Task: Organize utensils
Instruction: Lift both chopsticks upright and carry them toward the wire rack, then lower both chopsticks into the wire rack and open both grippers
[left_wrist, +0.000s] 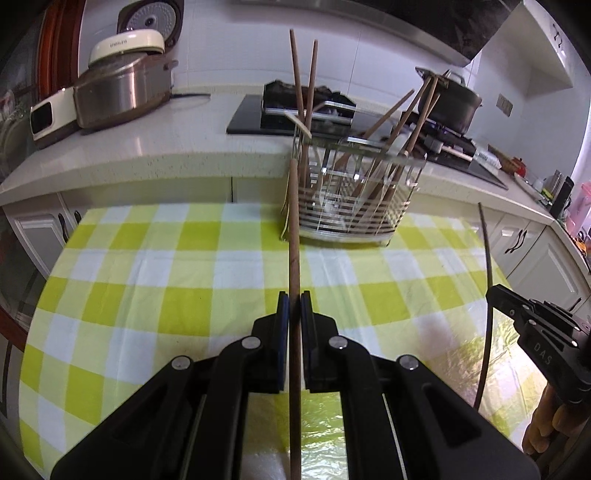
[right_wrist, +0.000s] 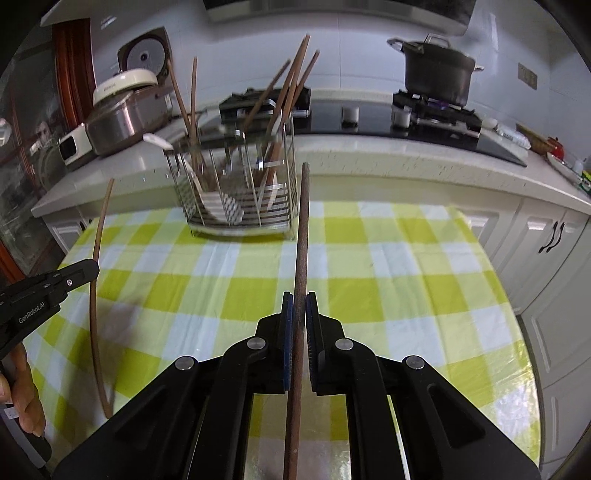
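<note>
Over the checked tablecloth (left_wrist: 147, 280), left gripper (left_wrist: 294, 306) and right gripper (right_wrist: 299, 306) each clamp one chopstick (left_wrist: 294, 236).

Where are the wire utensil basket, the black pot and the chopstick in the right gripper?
wire utensil basket (right_wrist: 236, 192), right wrist view, front wires.
black pot (right_wrist: 437, 72), right wrist view, side wall.
chopstick (right_wrist: 302, 236), right wrist view, shaft ahead of the right gripper (right_wrist: 299, 314).
</note>
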